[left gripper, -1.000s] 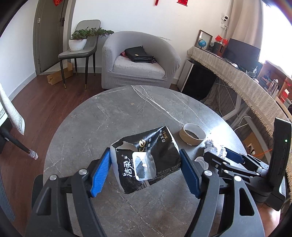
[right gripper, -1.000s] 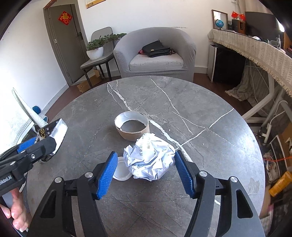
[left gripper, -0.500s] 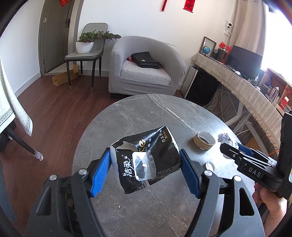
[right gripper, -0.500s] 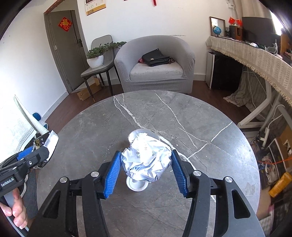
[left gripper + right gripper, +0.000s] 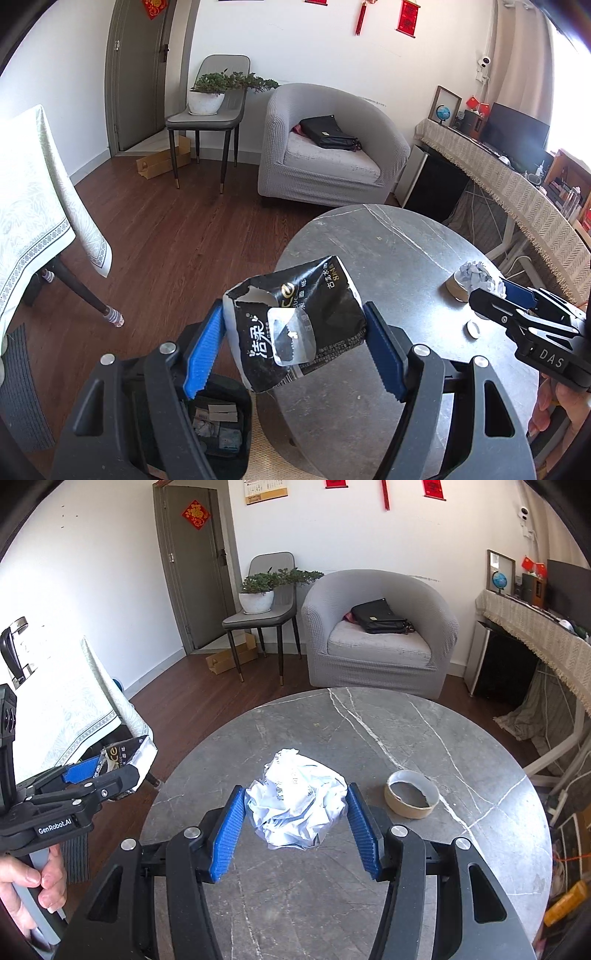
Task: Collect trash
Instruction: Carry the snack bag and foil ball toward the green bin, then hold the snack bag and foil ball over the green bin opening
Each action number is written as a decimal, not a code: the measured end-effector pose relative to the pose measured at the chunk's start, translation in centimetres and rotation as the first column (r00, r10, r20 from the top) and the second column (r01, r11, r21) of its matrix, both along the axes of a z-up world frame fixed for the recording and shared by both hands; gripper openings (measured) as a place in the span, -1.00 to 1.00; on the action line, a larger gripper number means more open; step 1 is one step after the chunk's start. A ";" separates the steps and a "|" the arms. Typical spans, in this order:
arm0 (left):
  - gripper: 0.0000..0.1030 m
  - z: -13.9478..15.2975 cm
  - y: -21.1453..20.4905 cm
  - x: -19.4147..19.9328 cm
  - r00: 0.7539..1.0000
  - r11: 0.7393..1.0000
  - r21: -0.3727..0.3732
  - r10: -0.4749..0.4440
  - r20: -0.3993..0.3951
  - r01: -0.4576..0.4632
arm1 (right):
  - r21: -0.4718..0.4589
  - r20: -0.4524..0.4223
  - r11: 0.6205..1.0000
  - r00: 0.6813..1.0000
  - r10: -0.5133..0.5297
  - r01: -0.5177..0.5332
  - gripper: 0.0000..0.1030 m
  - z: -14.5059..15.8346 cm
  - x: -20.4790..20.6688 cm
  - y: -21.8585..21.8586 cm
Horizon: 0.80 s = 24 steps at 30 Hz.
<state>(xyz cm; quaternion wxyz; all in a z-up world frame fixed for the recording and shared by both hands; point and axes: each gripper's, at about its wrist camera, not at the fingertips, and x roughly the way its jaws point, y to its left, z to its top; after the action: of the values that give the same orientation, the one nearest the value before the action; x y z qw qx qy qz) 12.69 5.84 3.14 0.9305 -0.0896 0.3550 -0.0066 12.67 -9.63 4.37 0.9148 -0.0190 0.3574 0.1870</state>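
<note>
My left gripper (image 5: 293,321) is shut on a torn black wrapper bag (image 5: 314,295), held in the air past the left edge of the round grey marble table (image 5: 388,251). Below it on the floor stands a black bin (image 5: 218,432) with scraps inside. My right gripper (image 5: 295,792) is shut on a crumpled white paper ball (image 5: 295,805), lifted clear above the table (image 5: 332,720). The right wrist view shows the left gripper (image 5: 96,771) with the wrapper (image 5: 125,755) at far left. In the left wrist view the right gripper (image 5: 495,291) appears at the right.
A cardboard tape roll (image 5: 412,794) and a small white cap (image 5: 472,328) lie on the table. A cloth-covered table (image 5: 37,206) stands to the left, with a grey armchair (image 5: 325,147) and a chair with a potted plant (image 5: 210,96) beyond.
The right gripper closed on the paper ball and lifted it off the table. The left gripper carried the wrapper to the table's left edge, bringing the bin into view.
</note>
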 end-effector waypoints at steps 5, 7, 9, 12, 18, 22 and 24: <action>0.46 -0.8 4.3 -0.8 0.999 0.999 0.029 0.042 -0.028 -0.041 | 0.027 -0.013 0.998 0.998 0.054 -0.054 0.08 0.1 -0.3 2.6; 0.46 -1.4 5.9 -1.1 0.997 0.997 0.048 0.060 -0.046 -0.057 | 0.035 -0.009 0.996 0.997 0.077 -0.076 0.08 0.4 -0.3 3.7; 0.47 -2.2 7.3 -1.4 0.995 0.996 0.058 0.073 -0.067 -0.069 | 0.040 -0.005 0.995 0.995 0.096 -0.096 0.08 0.6 -0.4 4.8; 0.46 -3.9 9.3 -1.6 0.989 0.994 0.071 0.096 -0.113 -0.088 | 0.053 -0.002 0.990 0.992 0.128 -0.127 0.08 0.8 -0.7 6.5; 0.47 -8.0 11.6 -1.5 0.971 0.995 0.069 0.084 -0.226 -0.070 | 0.048 -0.005 0.980 0.981 0.192 -0.191 0.08 0.6 -0.9 10.4; 0.47 -10.9 12.1 -1.7 0.951 0.998 0.063 0.048 -0.305 -0.031 | 0.026 -0.021 0.971 0.971 0.236 -0.236 0.08 -0.2 -1.1 13.2; 0.47 -12.4 12.5 -1.6 0.935 0.999 0.050 0.029 -0.354 -0.012 | 0.011 -0.027 0.967 0.966 0.257 -0.256 0.08 -0.5 -1.2 14.4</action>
<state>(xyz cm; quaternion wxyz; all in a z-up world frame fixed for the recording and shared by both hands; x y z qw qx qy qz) 11.05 18.35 -9.25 0.8532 -0.0708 0.5161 0.0276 11.44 4.78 3.90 0.8779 -0.0590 0.3642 0.3053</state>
